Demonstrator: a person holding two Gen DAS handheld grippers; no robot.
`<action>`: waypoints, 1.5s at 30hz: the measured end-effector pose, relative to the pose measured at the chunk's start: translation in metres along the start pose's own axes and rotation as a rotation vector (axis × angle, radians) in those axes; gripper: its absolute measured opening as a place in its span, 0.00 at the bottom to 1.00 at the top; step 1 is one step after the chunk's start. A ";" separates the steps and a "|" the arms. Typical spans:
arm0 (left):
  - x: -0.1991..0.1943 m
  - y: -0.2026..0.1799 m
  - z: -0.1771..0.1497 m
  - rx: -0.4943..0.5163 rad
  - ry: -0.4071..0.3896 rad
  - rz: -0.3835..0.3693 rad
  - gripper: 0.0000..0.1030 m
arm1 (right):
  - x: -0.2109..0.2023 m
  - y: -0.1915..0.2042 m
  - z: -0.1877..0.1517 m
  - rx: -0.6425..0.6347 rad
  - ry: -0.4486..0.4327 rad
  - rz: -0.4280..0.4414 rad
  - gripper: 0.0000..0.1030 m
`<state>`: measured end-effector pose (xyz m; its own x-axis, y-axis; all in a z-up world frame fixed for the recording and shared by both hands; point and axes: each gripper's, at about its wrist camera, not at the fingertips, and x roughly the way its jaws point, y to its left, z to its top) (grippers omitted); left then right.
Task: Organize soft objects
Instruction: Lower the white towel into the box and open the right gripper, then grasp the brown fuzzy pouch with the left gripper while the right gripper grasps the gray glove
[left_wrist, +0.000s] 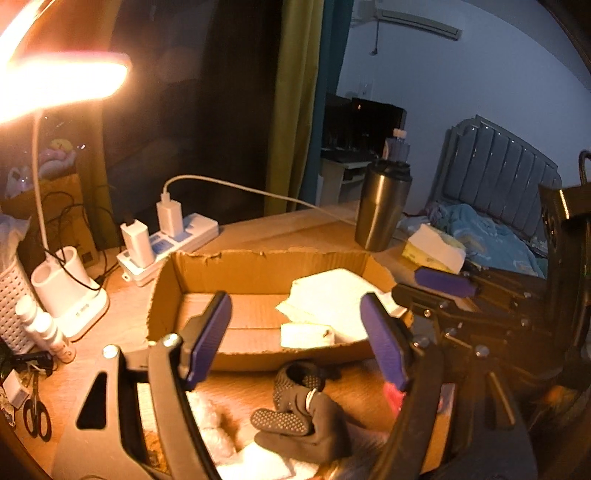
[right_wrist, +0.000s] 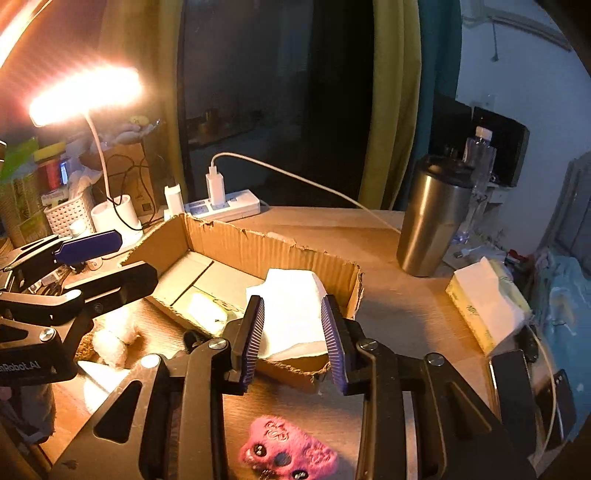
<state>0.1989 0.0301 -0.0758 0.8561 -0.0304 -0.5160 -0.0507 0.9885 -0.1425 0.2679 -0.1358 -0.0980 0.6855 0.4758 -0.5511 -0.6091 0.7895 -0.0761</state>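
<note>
Wood-grain desk (right_wrist: 406, 317) carries everything, lit warm by a lamp at the far left. Just ahead of both claws sits a torn cardboard box (left_wrist: 258, 271), open-topped. Inside it, a folded white cloth (right_wrist: 291, 314) lies at the right end, directly beyond the right gripper (right_wrist: 293, 339), whose purple pads stand apart with nothing pinched between them. A smaller pale folded piece (left_wrist: 306, 335) rests against the box's near wall, ahead of the left gripper (left_wrist: 301, 339), whose jaws gape wider and are likewise empty.

Right of the box, beyond the right claw, stand a steel tumbler (right_wrist: 432, 221) and a tissue pack (right_wrist: 484, 306). Outside the box, below the left claw, lie dark dotted socks (left_wrist: 299, 413) beside a fluffy white item (left_wrist: 210, 417). Under the right claw, nearest the camera, lies a pink fuzzy piece (right_wrist: 286, 448).
</note>
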 end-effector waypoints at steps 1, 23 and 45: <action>-0.004 0.000 0.000 -0.002 -0.008 0.002 0.71 | -0.004 0.001 0.000 0.001 -0.006 -0.005 0.34; -0.088 0.016 -0.012 -0.037 -0.130 0.038 0.80 | -0.087 0.014 -0.005 0.038 -0.128 -0.078 0.37; -0.109 0.034 -0.055 -0.075 -0.083 0.119 0.80 | -0.103 0.012 -0.045 0.062 -0.098 -0.073 0.48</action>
<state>0.0755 0.0593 -0.0713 0.8811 0.1016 -0.4619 -0.1899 0.9705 -0.1488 0.1719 -0.1928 -0.0800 0.7645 0.4493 -0.4622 -0.5323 0.8445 -0.0594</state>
